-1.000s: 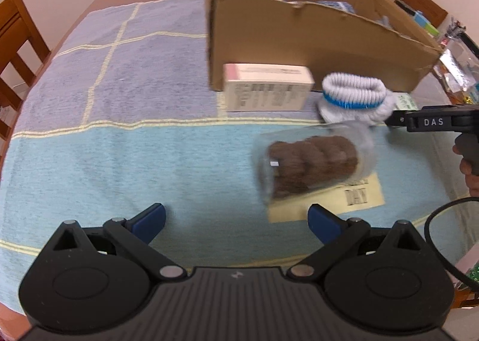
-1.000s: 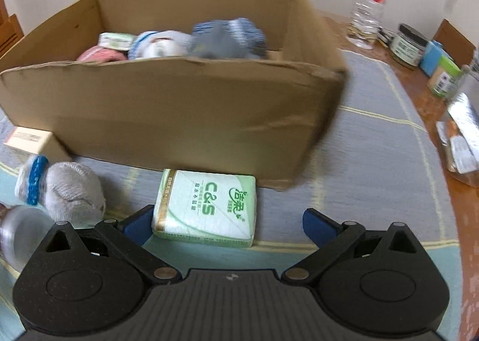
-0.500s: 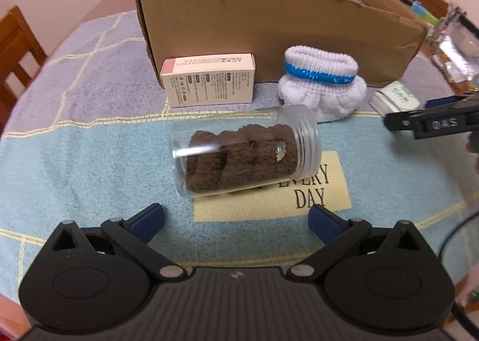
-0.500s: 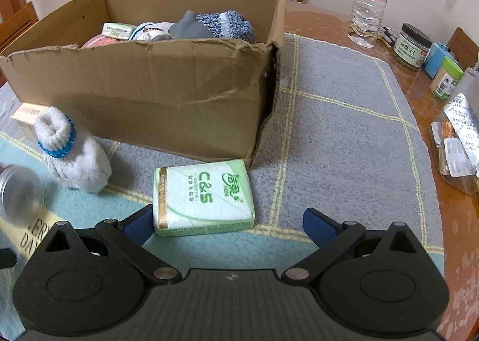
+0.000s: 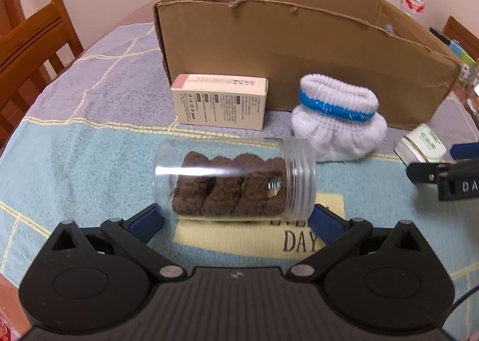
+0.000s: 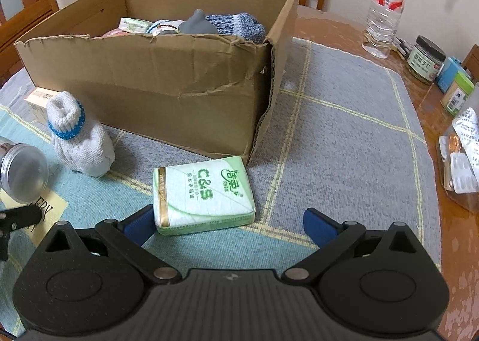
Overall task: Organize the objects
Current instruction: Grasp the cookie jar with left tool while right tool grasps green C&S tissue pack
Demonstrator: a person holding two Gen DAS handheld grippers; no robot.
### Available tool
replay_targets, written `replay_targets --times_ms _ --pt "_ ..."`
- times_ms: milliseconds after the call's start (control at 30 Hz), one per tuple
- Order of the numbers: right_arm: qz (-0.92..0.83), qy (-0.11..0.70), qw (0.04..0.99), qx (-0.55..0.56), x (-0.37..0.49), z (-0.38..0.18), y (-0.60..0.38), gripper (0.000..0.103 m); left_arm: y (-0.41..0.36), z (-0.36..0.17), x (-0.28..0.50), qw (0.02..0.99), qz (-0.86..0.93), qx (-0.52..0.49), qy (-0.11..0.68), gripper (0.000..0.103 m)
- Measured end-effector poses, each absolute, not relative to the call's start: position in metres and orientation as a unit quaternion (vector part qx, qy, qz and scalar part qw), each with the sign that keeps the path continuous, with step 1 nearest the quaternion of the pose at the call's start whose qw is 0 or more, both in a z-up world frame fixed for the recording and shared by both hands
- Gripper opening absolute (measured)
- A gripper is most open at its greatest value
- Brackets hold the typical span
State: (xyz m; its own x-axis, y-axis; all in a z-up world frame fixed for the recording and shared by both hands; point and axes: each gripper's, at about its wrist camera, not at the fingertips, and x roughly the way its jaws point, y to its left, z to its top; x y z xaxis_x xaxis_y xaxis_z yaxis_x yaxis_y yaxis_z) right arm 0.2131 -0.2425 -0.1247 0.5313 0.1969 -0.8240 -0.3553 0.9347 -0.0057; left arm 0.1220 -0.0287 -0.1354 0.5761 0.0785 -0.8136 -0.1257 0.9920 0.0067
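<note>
1. Left gripper [image 5: 236,219]: jaws wide apart, nothing held, lined up on the clear jar [image 5: 235,177] of brown cookies, which lies on its side on the mat [image 5: 74,167]. Risk: a round jar can roll away from the pads, or squirt out if they pinch off-centre.
2. Carton [image 5: 220,105] and white sock [image 5: 336,120] lie just behind the jar, against the cardboard box [image 5: 299,50]. Overshoot would likely shove them.
3. Right gripper [image 6: 226,222]: jaws spread, empty. Tissue pack [image 6: 202,195] sits close to its left finger, off-centre. Closing now would probably clip one edge and spin the soft pack.
4. Views: only the right wrist shows the box contents, socks and packets already inside, plus the water bottle [image 6: 384,8]. Only the left wrist shows the cookies in the jar.
</note>
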Motion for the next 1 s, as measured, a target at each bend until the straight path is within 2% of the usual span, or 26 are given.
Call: replay_targets --times_ms 567,700,767,867,1000 --pt "0.195 0.447 0.866 -0.108 0.220 -0.124 -0.234 0.102 -0.031 -0.119 0.123 0.902 0.083 -0.015 0.424 0.102" --pt "0.213 0.444 0.863 -0.113 0.216 -0.119 -0.232 0.089 -0.029 -0.116 0.124 0.903 0.077 -0.023 0.423 0.100" --pt "0.215 0.445 0.862 -0.115 0.214 -0.116 -0.231 0.078 -0.029 -0.116 0.125 0.902 0.075 -0.024 0.424 0.097" --pt "0.214 0.446 0.861 -0.116 0.214 -0.115 -0.230 0.071 -0.028 -0.114 0.124 0.903 0.069 -0.029 0.424 0.091" --pt "0.211 0.450 0.860 -0.114 0.212 -0.114 -0.229 0.069 -0.027 -0.114 0.125 0.902 0.068 -0.027 0.425 0.091"
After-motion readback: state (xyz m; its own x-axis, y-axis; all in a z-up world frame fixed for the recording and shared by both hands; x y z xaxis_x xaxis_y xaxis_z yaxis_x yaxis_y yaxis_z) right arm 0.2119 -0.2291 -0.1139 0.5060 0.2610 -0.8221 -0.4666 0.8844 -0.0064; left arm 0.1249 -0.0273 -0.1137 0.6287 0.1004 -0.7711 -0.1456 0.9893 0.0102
